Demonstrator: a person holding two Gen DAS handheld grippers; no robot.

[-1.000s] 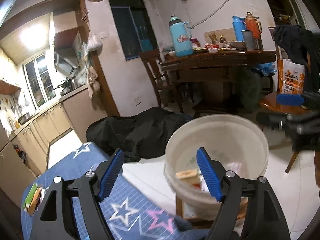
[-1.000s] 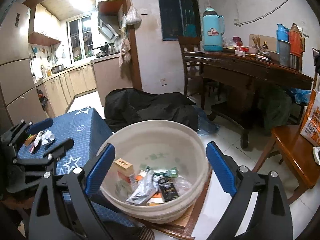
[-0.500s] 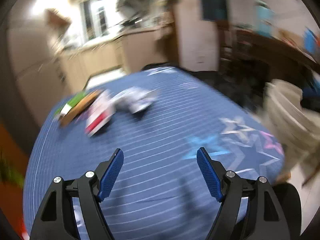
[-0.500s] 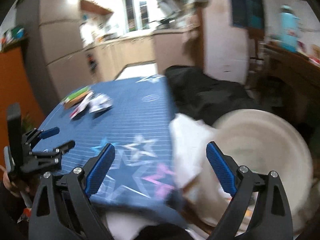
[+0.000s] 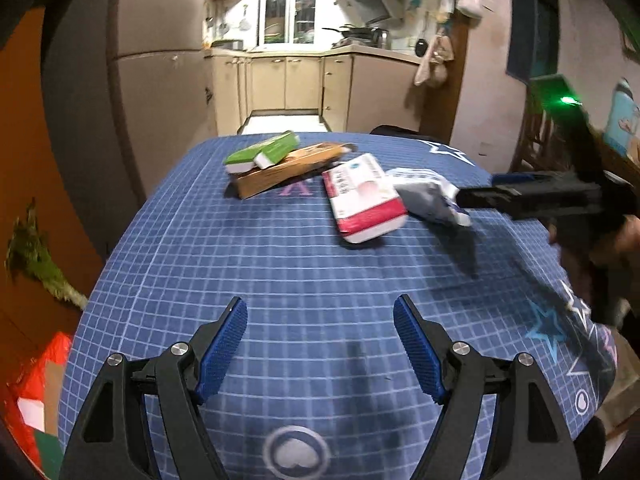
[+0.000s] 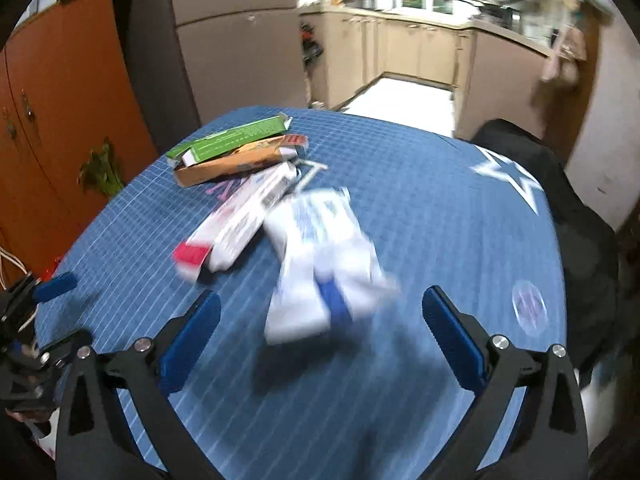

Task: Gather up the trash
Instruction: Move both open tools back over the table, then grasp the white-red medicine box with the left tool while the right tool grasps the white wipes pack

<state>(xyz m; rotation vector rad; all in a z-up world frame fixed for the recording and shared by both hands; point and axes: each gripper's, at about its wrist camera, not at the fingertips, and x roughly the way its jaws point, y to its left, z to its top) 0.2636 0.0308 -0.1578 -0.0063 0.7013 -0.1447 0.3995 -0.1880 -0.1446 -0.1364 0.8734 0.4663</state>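
1. Trash lies in a loose cluster on the far half of the blue grid tablecloth [image 5: 280, 272]. Going left to right in the left wrist view, there is a green box [image 5: 262, 152] resting on a brown carton [image 5: 288, 168], then a red-and-white box [image 5: 364, 196], then a crumpled white-and-blue wrapper [image 5: 430, 194].
2. A second ago both cameras looked into a pale tub holding collected packaging. Now both look at the table, and the tub is out of view. I take that as one drop-off finished and a fresh pick starting.
3. The left gripper [image 5: 320, 346] hangs over bare cloth near the table's close edge, well apart from the cluster. Its blue pads stand apart with nothing between them, the same spread as before.
4. The right gripper [image 6: 320, 338] is seen from the side at the right edge of the left wrist view, its tips just beside the wrapper [image 6: 324, 256]. Its jaws have just been opening and now stand wide. In its own view the wrapper sits ahead of the pads, not yet between them.
5. The right-hand picture is smeared, so whether a pad touches the wrapper cannot be told.
6. Judging from this, the wrapper is the next piece to go. The crumpled foil should give easily under the pads, so a grip on its thicker middle looks safer than on an edge.
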